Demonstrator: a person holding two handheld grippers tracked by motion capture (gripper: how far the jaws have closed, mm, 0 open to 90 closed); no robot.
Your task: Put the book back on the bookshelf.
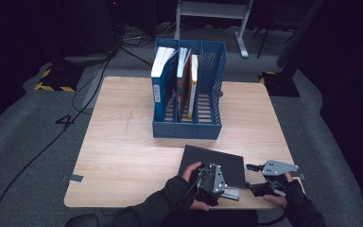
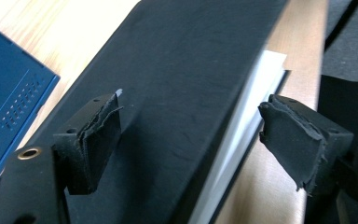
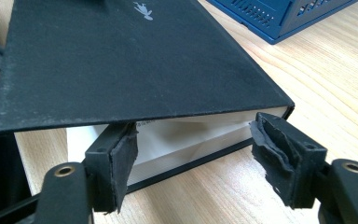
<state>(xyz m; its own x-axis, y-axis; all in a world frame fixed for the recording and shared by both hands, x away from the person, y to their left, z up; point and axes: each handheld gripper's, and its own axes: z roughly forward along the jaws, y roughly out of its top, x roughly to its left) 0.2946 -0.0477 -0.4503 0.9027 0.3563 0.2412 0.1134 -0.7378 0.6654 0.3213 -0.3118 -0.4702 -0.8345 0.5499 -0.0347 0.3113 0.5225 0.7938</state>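
Fingers [image 2: 95,144] of your left gripper [image 1: 210,182] and right gripper [image 3: 205,161] gape wide around the black book [image 1: 212,165] on the desk's [image 1: 123,151] near edge: its loose cover may flap open when you lift.

Both claws are held low and close together, the left claw [image 1: 210,182] spread open, the right claw [image 1: 257,178] likewise parted.

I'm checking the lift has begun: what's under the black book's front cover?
The cover is raised off white pages, seen at the edge. Print is hidden.
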